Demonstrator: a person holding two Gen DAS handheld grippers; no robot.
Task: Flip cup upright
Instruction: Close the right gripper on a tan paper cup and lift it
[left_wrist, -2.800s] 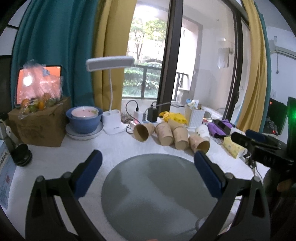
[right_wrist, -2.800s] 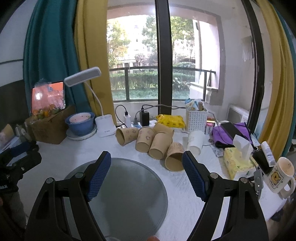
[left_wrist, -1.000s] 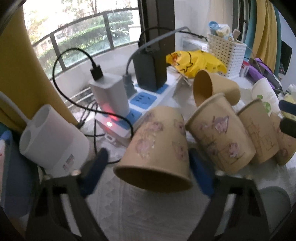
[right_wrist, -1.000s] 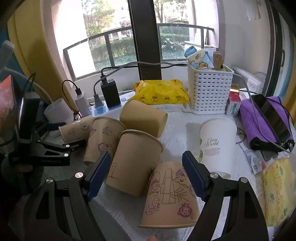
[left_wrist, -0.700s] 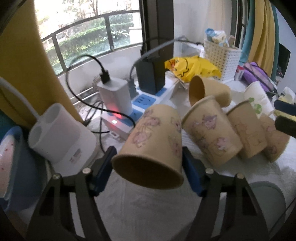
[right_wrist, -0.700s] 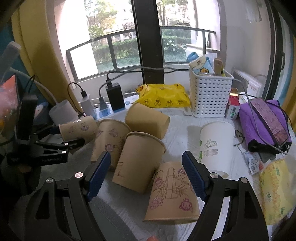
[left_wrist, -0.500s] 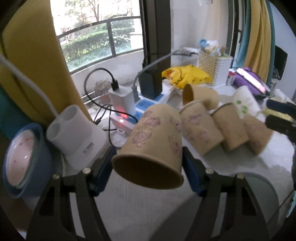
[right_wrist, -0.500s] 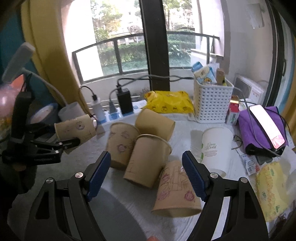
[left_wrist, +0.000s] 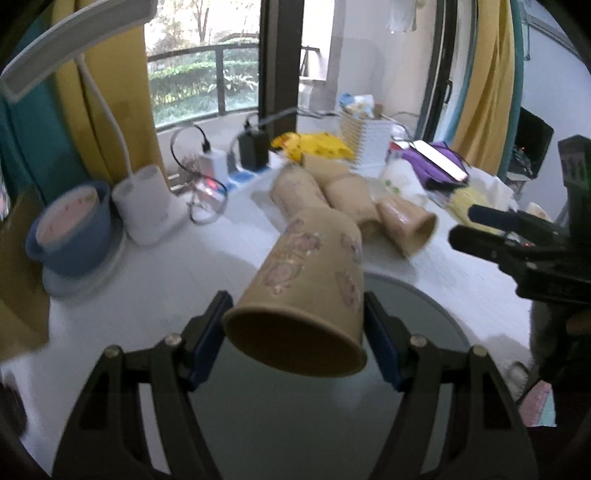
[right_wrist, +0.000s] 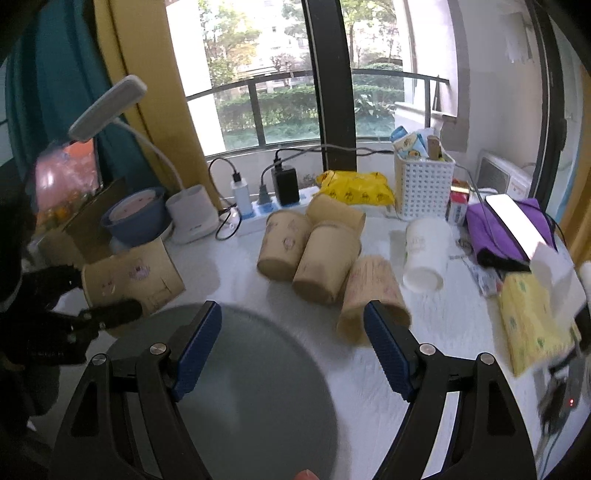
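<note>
My left gripper (left_wrist: 295, 339) is shut on a brown paper cup (left_wrist: 306, 291) with pink prints, held on its side with the open mouth toward the camera, above the edge of a grey round mat (left_wrist: 369, 417). The same cup (right_wrist: 129, 280) and left gripper (right_wrist: 107, 314) show at the left of the right wrist view. My right gripper (right_wrist: 291, 347) is open and empty above the mat (right_wrist: 258, 398). Several more brown cups (right_wrist: 325, 258) lie on their sides on the white cloth behind the mat, with a white paper cup (right_wrist: 424, 251) beside them.
A blue bowl on a plate (right_wrist: 136, 218), a white lamp base (right_wrist: 192, 214), a power strip with chargers (right_wrist: 273, 206), a yellow packet (right_wrist: 354, 188), a white basket (right_wrist: 421, 184), a purple pouch with a phone (right_wrist: 513, 225) and a yellow tissue pack (right_wrist: 532, 317) ring the table.
My left gripper closed on the leftmost lying cup, lifted it and carried it back from the power strip to over the mat's edge. My right gripper pulled back, still open.
</note>
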